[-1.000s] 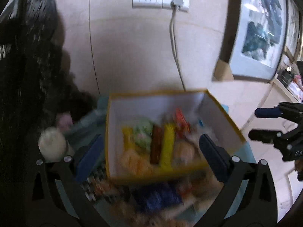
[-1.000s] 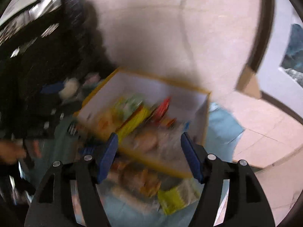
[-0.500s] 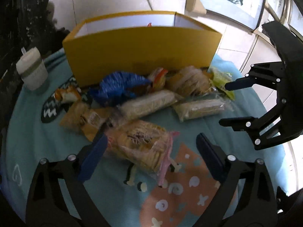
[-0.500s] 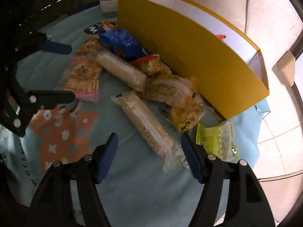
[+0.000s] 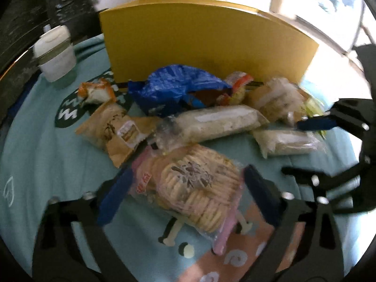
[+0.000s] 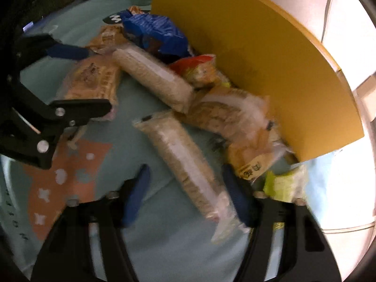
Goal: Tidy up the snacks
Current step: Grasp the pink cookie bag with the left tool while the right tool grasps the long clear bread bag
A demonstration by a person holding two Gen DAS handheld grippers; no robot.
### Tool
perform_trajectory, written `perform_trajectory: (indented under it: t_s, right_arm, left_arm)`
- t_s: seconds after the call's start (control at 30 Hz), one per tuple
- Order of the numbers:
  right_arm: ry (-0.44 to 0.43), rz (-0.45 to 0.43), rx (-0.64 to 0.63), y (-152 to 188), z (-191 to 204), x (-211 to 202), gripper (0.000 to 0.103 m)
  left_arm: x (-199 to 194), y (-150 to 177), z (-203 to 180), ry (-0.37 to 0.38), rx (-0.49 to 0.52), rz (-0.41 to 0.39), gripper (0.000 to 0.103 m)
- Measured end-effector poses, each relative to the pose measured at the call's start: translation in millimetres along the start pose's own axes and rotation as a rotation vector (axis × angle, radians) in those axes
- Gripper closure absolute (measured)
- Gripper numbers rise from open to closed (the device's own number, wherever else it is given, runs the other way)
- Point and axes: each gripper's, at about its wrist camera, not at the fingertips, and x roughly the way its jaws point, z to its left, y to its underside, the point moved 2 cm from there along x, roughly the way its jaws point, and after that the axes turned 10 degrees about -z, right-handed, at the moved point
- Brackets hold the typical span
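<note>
Teal cloth-covered counter (image 5: 42, 155): both claws have dropped from the yellow cardboard box (image 5: 206, 42); left claw (image 5: 185, 195) spread around the pink-edged cracker packet (image 5: 190, 188), right claw (image 6: 188, 197) spread astride the clear grain-bar packet (image 6: 185, 164), grasps imminent.

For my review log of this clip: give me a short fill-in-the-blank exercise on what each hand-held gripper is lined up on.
1. The left hand-held gripper straddles a pack of round ____.
2. The right hand-held gripper straddles a long clear ____.
3. The box behind the snacks is ____.
4. Both hand-held grippers are ____, gripping nothing.

Missing words: crackers; pack; yellow; open
</note>
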Motion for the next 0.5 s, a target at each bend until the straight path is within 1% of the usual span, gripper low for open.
perform_trajectory:
  t_s: [0.03, 0.07, 0.1, 0.13, 0.2, 0.27, 0.37, 0.5]
  right_arm:
    - [-0.049, 0.016, 0.048, -0.1, -2.6, 0.6, 0.073]
    - [-0.085, 0.030, 0.084, 0.4, -2.8, 0.3, 0.075]
    - [-0.078, 0.030, 0.068, 2.1, 0.6, -1.1, 0.075]
    - [-0.080, 0.028, 0.062, 4.3, 3.7, -2.7, 0.075]
    - [-0.097, 0.026, 0.103, 9.4, 4.9, -5.7, 0.075]
    - [-0.112, 0.020, 0.145, 13.9, 6.1, -9.8, 0.075]
    - [-0.122, -0.009, 0.204, 18.8, 9.5, -21.0, 0.075]
    - [-0.129, -0.066, 0.262, 20.4, 12.9, -45.4, 0.075]
  left_arm:
    - [-3.3, 1.1, 2.2, 0.000, 0.019, -0.009, 0.027]
    - [-6.2, 2.1, 5.6, 0.016, 0.011, -0.014, 0.034]
    - [-8.9, 2.1, 7.5, 0.039, 0.002, -0.017, 0.040]
    - [-12.8, 3.1, 7.9, 0.058, 0.002, -0.017, 0.040]
    - [-17.1, 7.5, 6.6, 0.089, 0.010, -0.017, 0.042]
    - [-26.3, 13.9, 4.5, 0.100, 0.040, -0.029, 0.042]
    - [-39.7, 17.8, 3.3, 0.122, 0.053, -0.050, 0.043]
    - [-56.6, 11.3, 4.2, 0.144, 0.063, -0.092, 0.043]
